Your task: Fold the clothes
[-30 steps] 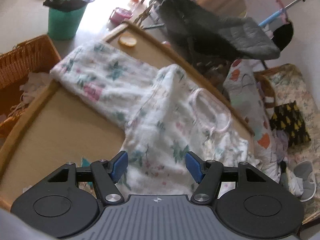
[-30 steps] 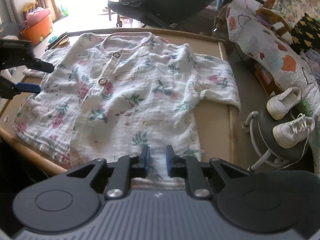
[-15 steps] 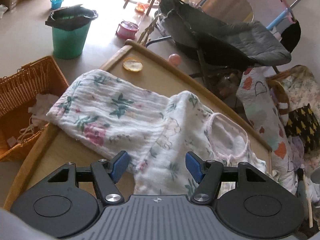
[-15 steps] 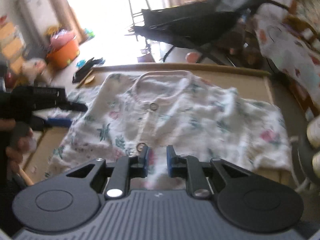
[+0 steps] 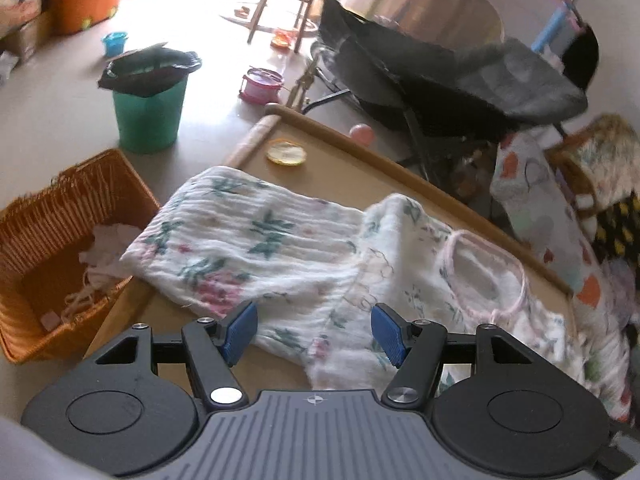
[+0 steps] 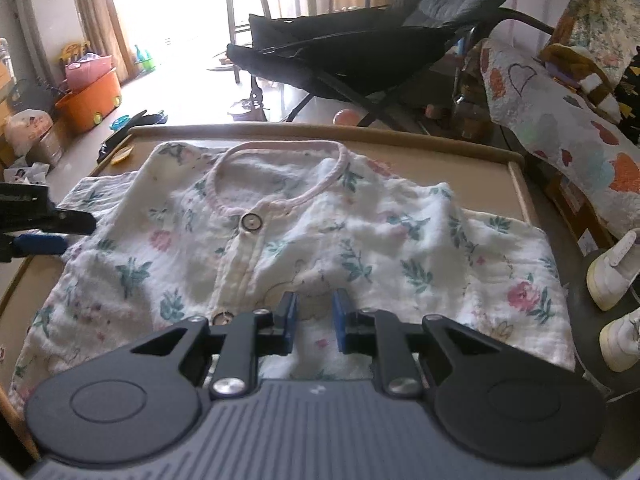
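The right gripper (image 6: 314, 322) hangs over the lower front of the shirt (image 6: 320, 240), its jaws a narrow gap apart with nothing pinched between them; the cloth shows through the gap. The left gripper (image 5: 314, 334) has its jaws wide apart, and they hang over the spot where the sleeve (image 5: 240, 248) joins the body, clamped on nothing.

The shirt, white with green leaves and pink flowers, lies spread face up on the bench (image 6: 472, 160). In the right wrist view its pink-edged neck opening sits at 12 o'clock from the jaws, and two round buttons (image 6: 252, 222) run down the front at 11 and 9 o'clock. One sleeve reaches out at 3 o'clock towards the bench edge. At 9 o'clock the left gripper shows as dark fingers beside the other sleeve.

In the left wrist view that sleeve stretches to 11 o'clock and overhangs the bench edge. A wicker basket (image 5: 52, 248) stands on the floor at 9 o'clock, a green bin (image 5: 148, 108) at 11 o'clock, a yellow disc (image 5: 286, 152) on the bench corner at 12 o'clock, and a dark folding chair (image 5: 460, 84) at 1 o'clock.
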Motion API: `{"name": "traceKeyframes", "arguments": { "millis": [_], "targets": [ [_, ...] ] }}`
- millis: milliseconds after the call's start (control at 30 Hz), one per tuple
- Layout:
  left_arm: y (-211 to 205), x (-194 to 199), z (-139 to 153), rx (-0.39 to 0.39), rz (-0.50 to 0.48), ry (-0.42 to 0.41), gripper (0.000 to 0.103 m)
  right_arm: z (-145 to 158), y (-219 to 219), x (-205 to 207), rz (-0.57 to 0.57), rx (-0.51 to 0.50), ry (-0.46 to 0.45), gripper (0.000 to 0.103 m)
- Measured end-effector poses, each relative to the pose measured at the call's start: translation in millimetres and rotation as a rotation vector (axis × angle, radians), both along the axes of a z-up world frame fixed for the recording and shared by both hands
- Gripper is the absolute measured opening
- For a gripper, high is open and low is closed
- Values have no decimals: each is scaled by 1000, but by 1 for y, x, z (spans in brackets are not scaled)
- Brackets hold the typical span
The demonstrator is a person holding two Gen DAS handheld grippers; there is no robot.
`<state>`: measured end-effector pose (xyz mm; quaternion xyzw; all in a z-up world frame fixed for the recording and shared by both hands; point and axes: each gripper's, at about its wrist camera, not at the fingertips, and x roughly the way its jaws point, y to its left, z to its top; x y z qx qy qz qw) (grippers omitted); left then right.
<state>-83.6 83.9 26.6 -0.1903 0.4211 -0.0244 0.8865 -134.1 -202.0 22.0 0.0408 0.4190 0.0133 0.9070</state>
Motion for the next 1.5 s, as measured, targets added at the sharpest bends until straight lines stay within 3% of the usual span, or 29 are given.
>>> {"name": "traceKeyframes", "arguments": {
  "millis": [167,267,367,467,533,600,667,767,900,1000,1100,1300,1400,1500],
  "targets": [
    [7,-3,1,-9,8,-1,65,3,-7,3,-38,63,19,23],
    [7,-4,1,4,-5,-4,65,16,-25,-10,-88,103,-55,29],
    [4,-6,1,25,-24,-7,65,29,-57,-25,-194,61,-115,33],
    [4,-8,2,21,-15,-12,65,25,-110,-29,-330,53,-86,35],
    [7,-12,1,-7,-3,-23,65,15,-147,-34,-397,138,-63,35],
    [12,-19,-1,-52,6,-31,65,4,-179,-39,-450,319,-42,35],
    [18,-28,-3,-108,16,-35,65,4,-189,-38,-448,389,-47,35],
    [27,-46,-7,-171,6,-12,66,9,-179,-28,-374,247,-46,34],
    [35,-67,-6,-263,8,34,67,3,-183,-19,-333,226,43,32],
    [33,-82,1,-240,-44,72,68,0,-188,-18,-325,248,85,31],
    [37,-103,5,-224,-54,51,68,-2,-189,-20,-323,257,107,31],
    [63,-127,0,-370,90,-40,68,-6,-181,-20,-297,289,138,26],
    [61,-124,-3,-373,114,-37,69,-6,-175,-19,-278,275,136,22],
    [52,-117,-4,-367,77,-34,69,-5,-174,-22,-290,269,121,19]
  ]
}}
